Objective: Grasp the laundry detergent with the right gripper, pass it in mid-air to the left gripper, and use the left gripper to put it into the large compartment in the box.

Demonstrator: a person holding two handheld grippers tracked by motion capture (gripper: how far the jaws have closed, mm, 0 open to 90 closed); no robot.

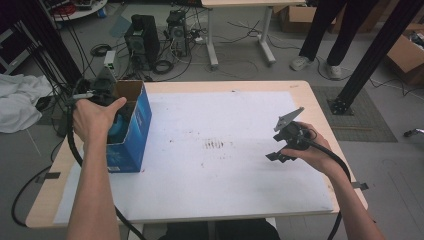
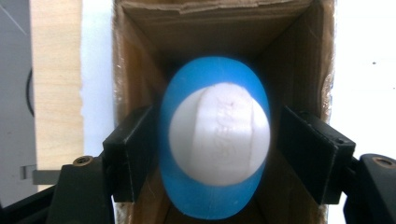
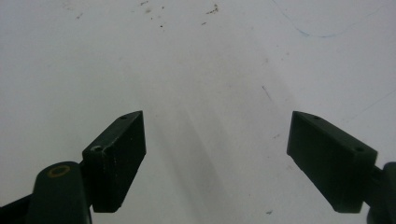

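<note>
Left hand (image 1: pixel 95 117) raised with its left gripper (image 2: pixel 215 154) pointing down, jaws parted; right gripper (image 3: pixel 215 158) held low, jaws wide apart.

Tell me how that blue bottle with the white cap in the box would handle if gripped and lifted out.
The blue bottle has a rounded, smooth-looking body, so it could slip or twist between the left gripper's flat pads. It looks like plastic, so probably light and not fragile. The cardboard box fits closely around it, so it may drag on the walls or tip the tall box.
</note>
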